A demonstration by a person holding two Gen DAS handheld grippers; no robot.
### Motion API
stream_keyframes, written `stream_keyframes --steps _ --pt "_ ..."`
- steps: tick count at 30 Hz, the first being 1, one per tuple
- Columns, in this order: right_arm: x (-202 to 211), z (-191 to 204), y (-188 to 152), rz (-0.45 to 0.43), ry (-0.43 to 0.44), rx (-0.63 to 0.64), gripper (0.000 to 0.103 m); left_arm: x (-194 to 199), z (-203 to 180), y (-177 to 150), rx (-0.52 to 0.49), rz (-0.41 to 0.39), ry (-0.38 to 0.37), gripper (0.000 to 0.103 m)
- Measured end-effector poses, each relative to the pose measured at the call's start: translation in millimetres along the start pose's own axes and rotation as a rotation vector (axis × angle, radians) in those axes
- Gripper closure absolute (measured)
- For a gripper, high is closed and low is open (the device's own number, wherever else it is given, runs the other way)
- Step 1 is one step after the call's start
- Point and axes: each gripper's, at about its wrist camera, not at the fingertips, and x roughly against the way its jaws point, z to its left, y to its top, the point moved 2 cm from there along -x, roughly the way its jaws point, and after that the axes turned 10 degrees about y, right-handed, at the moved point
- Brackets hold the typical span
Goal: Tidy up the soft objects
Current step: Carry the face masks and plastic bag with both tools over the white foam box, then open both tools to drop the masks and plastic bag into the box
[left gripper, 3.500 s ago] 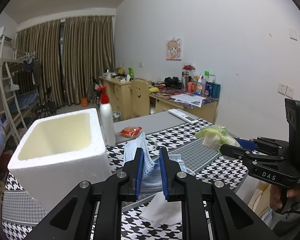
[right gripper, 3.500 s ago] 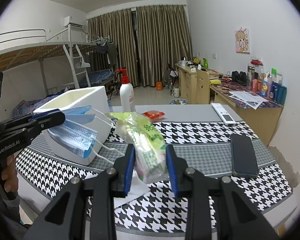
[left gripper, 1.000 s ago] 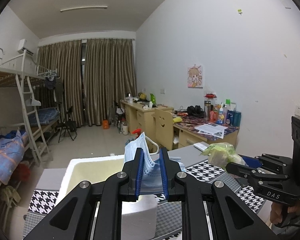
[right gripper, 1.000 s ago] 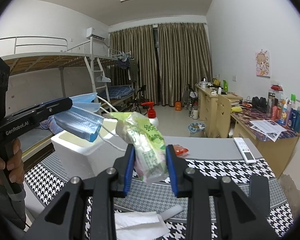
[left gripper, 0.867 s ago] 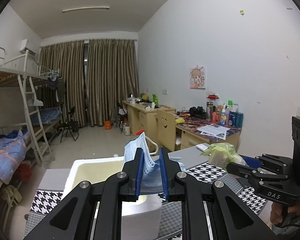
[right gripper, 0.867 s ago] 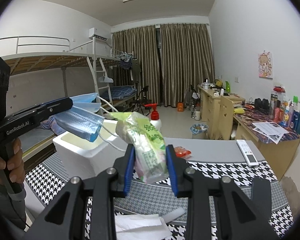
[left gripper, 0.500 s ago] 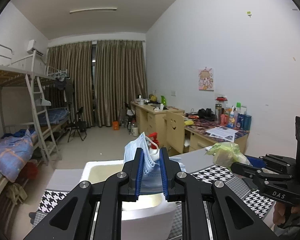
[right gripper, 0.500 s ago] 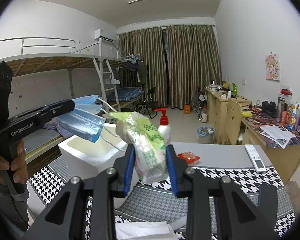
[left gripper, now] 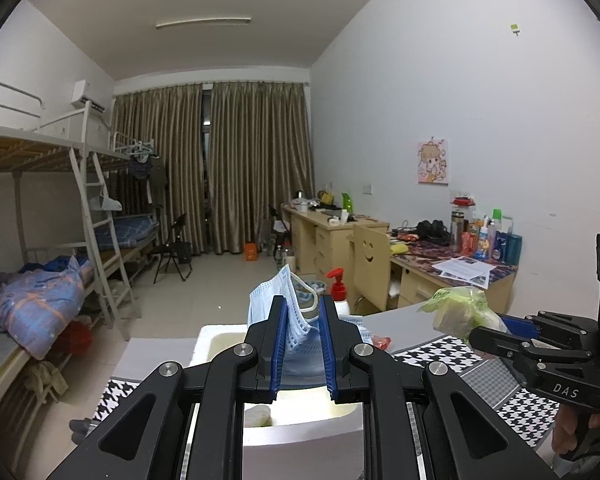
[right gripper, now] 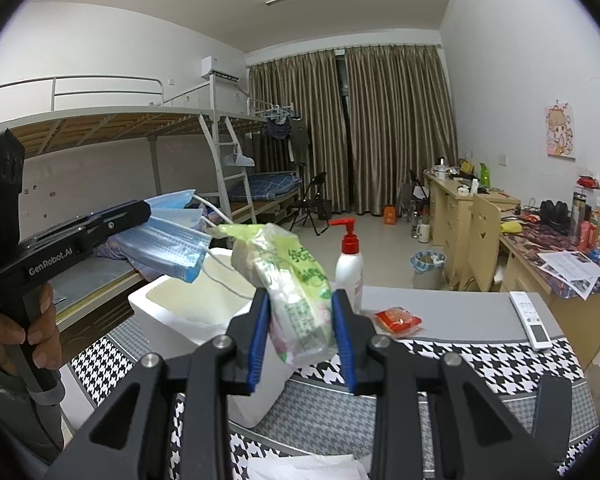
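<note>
My left gripper (left gripper: pixel 303 320) is shut on a bunch of blue face masks (left gripper: pixel 296 332) and hangs over the open white foam box (left gripper: pixel 220 332). In the right wrist view the left gripper (right gripper: pixel 140 210) holds the masks (right gripper: pixel 168 248) above the box (right gripper: pixel 188 312), their ear loops dangling toward it. My right gripper (right gripper: pixel 300 320) is shut on a green and white tissue pack (right gripper: pixel 296 288), held in the air just right of the box. From the left wrist view, the right gripper (left gripper: pixel 484 336) and the pack (left gripper: pixel 460 312) sit at the right.
Behind the box stands a white pump bottle (right gripper: pixel 349 268) with a red top. A red packet (right gripper: pixel 398 320) and a remote (right gripper: pixel 534 326) lie on the grey mat. White paper (right gripper: pixel 300 468) lies near the houndstooth table's front edge. A hand (right gripper: pixel 16 336) grips the left handle.
Both views have swung so the foam box now sits under the left gripper and closer to the right one. Both grips are unchanged.
</note>
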Motion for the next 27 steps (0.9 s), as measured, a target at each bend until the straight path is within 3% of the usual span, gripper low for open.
stream_keyframes --steps 27 --pt "-43.1 25.7 13.9 0.068 0.067 0.023 0.068 -23.0 28.7 -9.6 0.03 0.05 0.066 0.085"
